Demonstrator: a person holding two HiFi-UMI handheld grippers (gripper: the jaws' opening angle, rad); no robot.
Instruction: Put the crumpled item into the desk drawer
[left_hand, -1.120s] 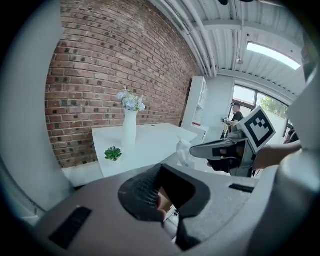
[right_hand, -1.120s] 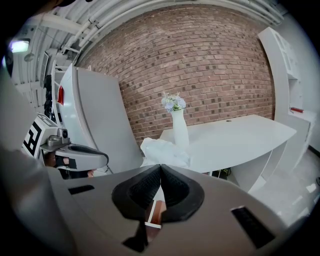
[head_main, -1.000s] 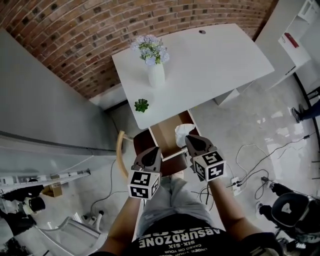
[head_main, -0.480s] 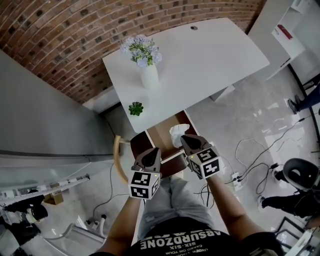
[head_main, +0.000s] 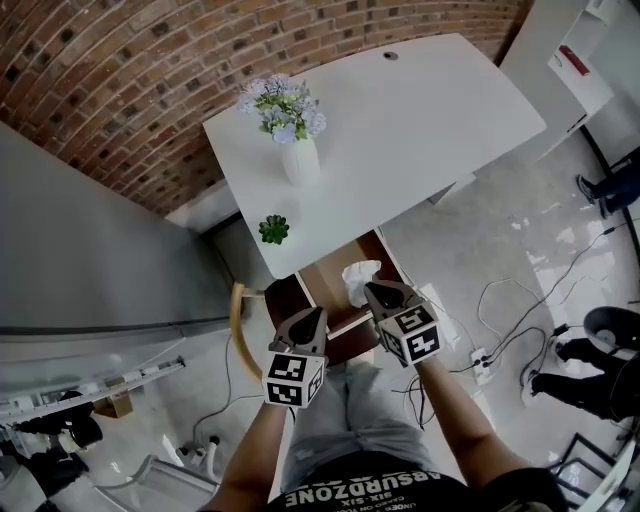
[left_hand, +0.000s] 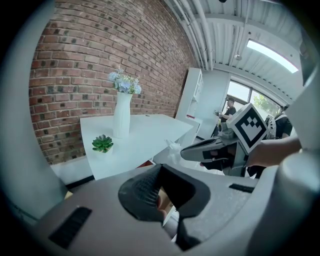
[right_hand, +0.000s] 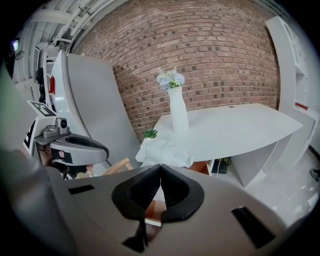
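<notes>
A crumpled white item (head_main: 357, 279) sticks up from the tips of my right gripper (head_main: 372, 291), which is shut on it. It hangs over the open desk drawer (head_main: 322, 282), whose inside is brown. The right gripper view shows the crumpled item (right_hand: 164, 151) just past the closed jaws, in front of the white desk (right_hand: 235, 129). In the left gripper view, the item (left_hand: 173, 148) sits at the right gripper's tip. My left gripper (head_main: 314, 319) is shut on nothing, at the drawer's near left corner.
On the white desk (head_main: 420, 120) stand a vase of flowers (head_main: 297, 150) and a small green plant (head_main: 273, 229). A wooden chair back (head_main: 238, 312) curves left of the drawer. Cables and a power strip (head_main: 478, 358) lie on the floor at right, near a person (head_main: 600, 370).
The head view has shifted a little. Both grippers stay near the open drawer, the right one still holding the crumpled item. The person at the right has moved.
</notes>
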